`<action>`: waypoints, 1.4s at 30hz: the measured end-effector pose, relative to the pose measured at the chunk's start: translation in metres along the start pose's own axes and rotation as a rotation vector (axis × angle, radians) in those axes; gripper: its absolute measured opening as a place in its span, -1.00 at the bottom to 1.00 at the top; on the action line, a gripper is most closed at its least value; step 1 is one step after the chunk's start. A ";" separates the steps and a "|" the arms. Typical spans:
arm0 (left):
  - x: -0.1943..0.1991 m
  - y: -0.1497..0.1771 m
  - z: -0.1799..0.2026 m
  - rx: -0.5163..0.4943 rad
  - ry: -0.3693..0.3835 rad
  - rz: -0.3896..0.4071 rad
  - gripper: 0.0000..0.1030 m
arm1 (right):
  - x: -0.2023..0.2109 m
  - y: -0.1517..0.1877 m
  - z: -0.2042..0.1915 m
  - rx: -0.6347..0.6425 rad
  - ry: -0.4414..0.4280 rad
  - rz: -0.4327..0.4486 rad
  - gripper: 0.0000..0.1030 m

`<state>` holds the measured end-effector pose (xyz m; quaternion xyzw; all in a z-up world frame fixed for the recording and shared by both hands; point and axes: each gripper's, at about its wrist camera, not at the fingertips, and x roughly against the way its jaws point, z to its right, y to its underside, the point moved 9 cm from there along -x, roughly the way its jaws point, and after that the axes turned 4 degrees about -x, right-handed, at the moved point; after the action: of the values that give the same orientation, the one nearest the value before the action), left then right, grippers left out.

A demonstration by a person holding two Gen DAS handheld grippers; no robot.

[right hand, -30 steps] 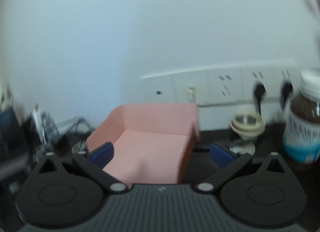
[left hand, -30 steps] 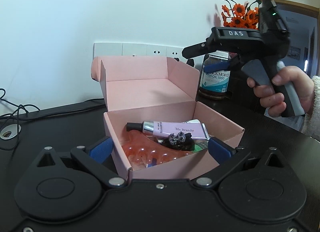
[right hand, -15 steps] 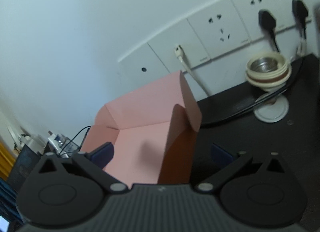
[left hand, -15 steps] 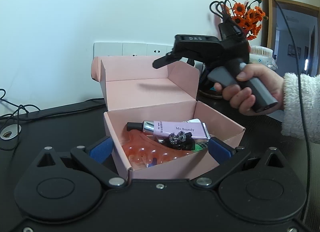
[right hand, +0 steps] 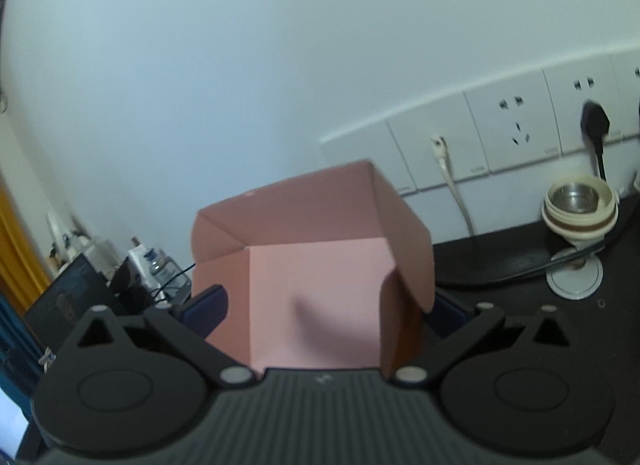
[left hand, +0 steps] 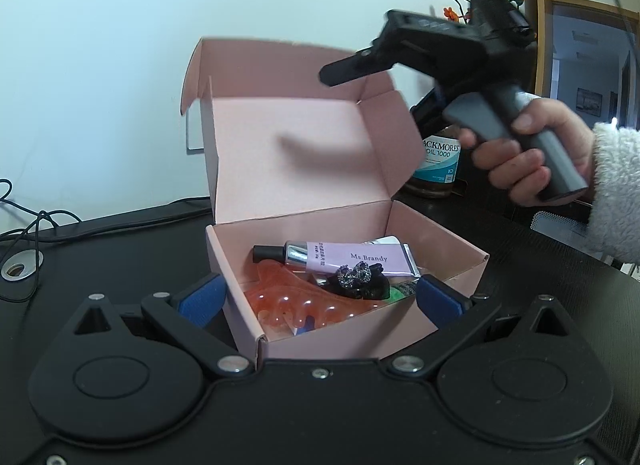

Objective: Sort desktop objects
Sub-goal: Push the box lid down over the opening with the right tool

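A pink cardboard box (left hand: 360,329) stands open on the black desk, its lid (left hand: 296,153) upright. Inside lie a lilac "Ms.Brandy" tube (left hand: 344,259), an orange translucent comb (left hand: 296,305) and a black rhinestone hair clip (left hand: 356,281). My left gripper (left hand: 320,297) is open, its blue fingers on either side of the box's front corner. A hand holds my right gripper (left hand: 360,65) above the lid's right flap. In the right wrist view that gripper (right hand: 324,305) is open with the lid (right hand: 320,285) between its fingers.
A brown Blackmores fish oil bottle (left hand: 438,165) stands behind the box on the right, with orange flowers (left hand: 454,1) above it. Wall sockets (right hand: 516,133), a cream cup (right hand: 578,205), cables (left hand: 40,221) and a desk grommet (left hand: 18,269) line the back. A laptop (right hand: 68,301) sits far left.
The right gripper has swung left from beside the bottle to over the box. The lid has risen from leaning back to upright. The left gripper has stayed put.
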<state>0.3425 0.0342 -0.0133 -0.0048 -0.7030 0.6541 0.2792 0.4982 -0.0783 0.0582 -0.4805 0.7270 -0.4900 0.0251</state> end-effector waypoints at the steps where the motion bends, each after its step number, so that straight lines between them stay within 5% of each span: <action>1: 0.000 0.000 0.000 0.001 0.001 0.002 1.00 | 0.004 0.002 -0.004 0.017 -0.001 0.001 0.99; 23: 0.018 -0.022 0.013 -0.085 -0.064 0.198 1.00 | 0.030 0.039 -0.038 0.115 -0.018 0.009 0.99; 37: 0.019 -0.028 0.010 -0.050 -0.054 0.219 1.00 | 0.036 0.064 -0.055 0.213 0.087 -0.066 0.99; 42: 0.018 -0.031 0.008 -0.043 -0.052 0.219 1.00 | 0.046 0.071 -0.059 0.154 0.091 -0.082 0.99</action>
<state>0.3346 0.0291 0.0221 -0.0707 -0.7191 0.6654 0.1874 0.3958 -0.0670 0.0566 -0.4835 0.6673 -0.5665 0.0088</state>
